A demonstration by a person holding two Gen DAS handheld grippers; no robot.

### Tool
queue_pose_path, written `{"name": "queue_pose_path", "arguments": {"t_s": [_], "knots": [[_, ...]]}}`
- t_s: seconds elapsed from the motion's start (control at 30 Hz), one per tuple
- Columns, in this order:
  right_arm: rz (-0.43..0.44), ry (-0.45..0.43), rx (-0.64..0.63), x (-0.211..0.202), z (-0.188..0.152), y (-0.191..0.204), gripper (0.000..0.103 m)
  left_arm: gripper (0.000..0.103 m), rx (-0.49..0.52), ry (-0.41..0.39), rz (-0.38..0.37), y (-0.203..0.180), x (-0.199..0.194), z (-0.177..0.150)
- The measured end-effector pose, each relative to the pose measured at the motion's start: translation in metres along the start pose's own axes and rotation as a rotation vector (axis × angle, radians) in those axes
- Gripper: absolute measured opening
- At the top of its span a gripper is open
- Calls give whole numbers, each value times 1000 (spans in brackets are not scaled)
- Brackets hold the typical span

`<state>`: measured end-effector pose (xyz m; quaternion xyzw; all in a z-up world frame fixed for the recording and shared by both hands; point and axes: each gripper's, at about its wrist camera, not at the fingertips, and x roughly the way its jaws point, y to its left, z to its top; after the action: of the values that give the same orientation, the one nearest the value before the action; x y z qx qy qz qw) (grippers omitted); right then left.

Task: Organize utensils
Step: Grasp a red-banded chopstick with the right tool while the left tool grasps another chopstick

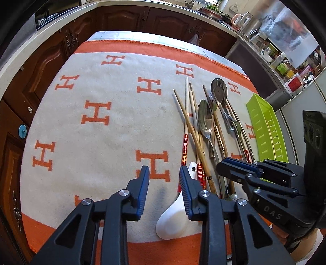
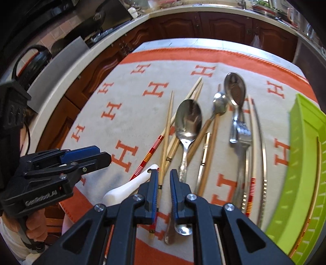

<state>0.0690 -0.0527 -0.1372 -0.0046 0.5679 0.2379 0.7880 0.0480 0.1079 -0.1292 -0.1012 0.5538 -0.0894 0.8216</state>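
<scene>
A heap of utensils lies on the orange-and-cream H-patterned cloth: metal spoons, a fork, bamboo chopsticks, red-banded white chopsticks and a white ceramic spoon. My left gripper is open and empty, hovering just left of the heap above the ceramic spoon. My right gripper is partly open, its jaws straddling a bamboo chopstick without closing on it. A lime green tray holding one chopstick lies to the right.
Dark wooden cabinets and a pale countertop ring the table. Jars and bottles crowd the counter at the far right. Each gripper shows in the other's view, the right and the left.
</scene>
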Motion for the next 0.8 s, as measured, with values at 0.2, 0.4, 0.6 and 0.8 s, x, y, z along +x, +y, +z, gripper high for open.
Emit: {"name": "queue_pose_path", "arguments": {"t_s": [0.2, 0.4, 0.6, 0.8], "knots": [[-16, 53, -1, 23, 1, 3, 12, 29, -6, 14, -15, 5, 6, 2], [21, 58, 30, 29, 0, 0, 8, 29, -1, 23, -26, 4, 13, 4], [52, 21, 67, 17, -2, -7, 7, 29, 27, 34, -37, -3, 23, 13], [83, -39, 115, -2, -1, -18, 7, 26, 72, 63, -51, -20, 42, 25]]}}
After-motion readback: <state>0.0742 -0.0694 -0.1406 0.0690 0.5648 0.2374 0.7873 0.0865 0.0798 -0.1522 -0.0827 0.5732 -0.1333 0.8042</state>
